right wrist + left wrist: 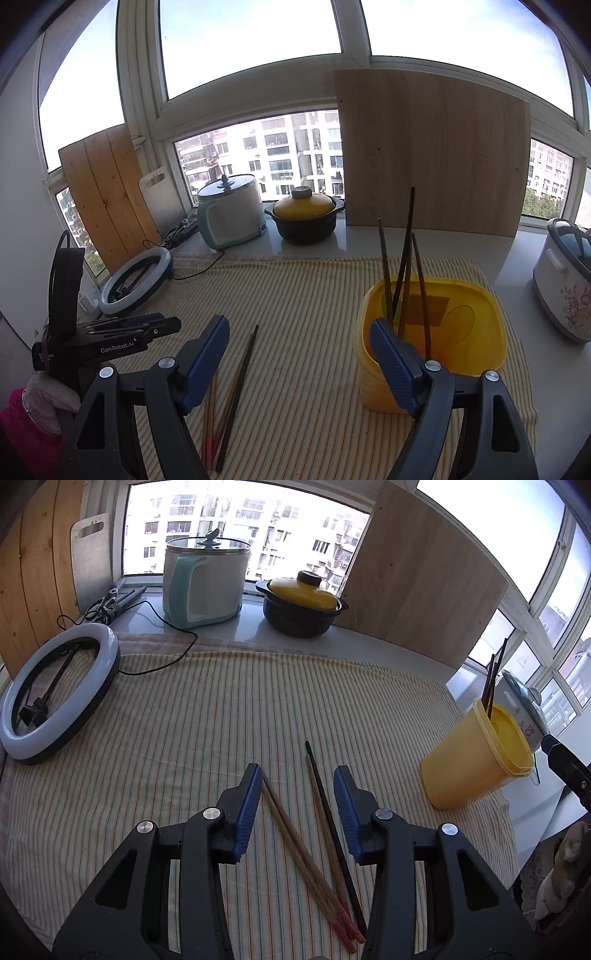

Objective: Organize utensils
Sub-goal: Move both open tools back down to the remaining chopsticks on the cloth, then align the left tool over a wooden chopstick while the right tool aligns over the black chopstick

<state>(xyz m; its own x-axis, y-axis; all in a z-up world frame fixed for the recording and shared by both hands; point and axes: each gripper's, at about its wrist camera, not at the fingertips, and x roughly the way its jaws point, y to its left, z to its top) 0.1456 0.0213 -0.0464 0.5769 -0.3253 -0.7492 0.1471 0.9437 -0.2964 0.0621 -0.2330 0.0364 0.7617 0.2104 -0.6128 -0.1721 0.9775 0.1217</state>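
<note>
Left claw (297,775) tilted down — astride chopsticks (314,845).

A cream striped cloth (221,709) covers the tabletop; loose wooden chopsticks (306,849) lie near; a yellow plastic tub (469,768) stands right; a white ring light (55,698) rests far left.

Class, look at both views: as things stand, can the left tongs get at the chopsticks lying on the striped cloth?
Probably yes: the left tongs stand open right over the loose chopsticks, nothing lies between, and the yellow container sits off to the side.
</note>
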